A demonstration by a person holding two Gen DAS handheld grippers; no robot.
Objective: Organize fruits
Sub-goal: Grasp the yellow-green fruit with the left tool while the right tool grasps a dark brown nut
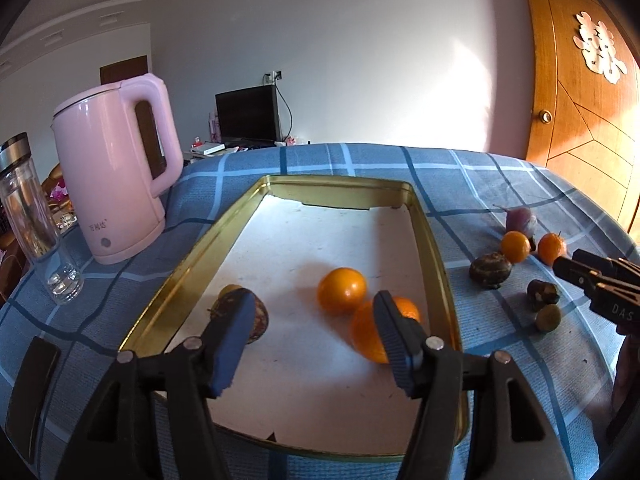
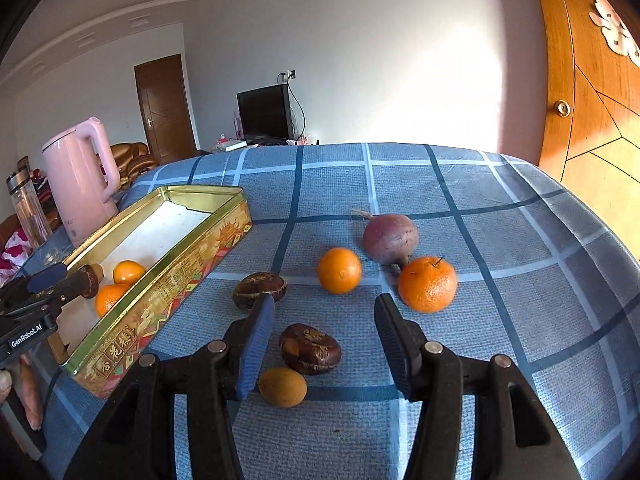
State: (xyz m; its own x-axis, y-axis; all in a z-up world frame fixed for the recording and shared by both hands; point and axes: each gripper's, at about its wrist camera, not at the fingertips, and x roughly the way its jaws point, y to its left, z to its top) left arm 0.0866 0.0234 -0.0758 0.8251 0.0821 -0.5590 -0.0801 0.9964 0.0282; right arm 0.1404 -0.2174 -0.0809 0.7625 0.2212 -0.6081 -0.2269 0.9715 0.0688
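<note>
The sorting is partway along, I judge: two oranges (image 1: 342, 289) and a dark brown nut-like fruit (image 1: 256, 316) are lying in the gold rectangular tin (image 1: 436, 248), the left gripper (image 1: 310, 340) hanging wide and empty over them. The right gripper (image 2: 320, 344), equally wide and empty, is hovering above the loose fruit on the blue checked cloth (image 2: 500, 240), and next needs to be lowering around the near brown shrivelled fruit (image 2: 310, 348). A left-gripper finger is hiding part of one orange, and the reddish-purple bulb (image 2: 390, 238) is hard to identify.
</note>
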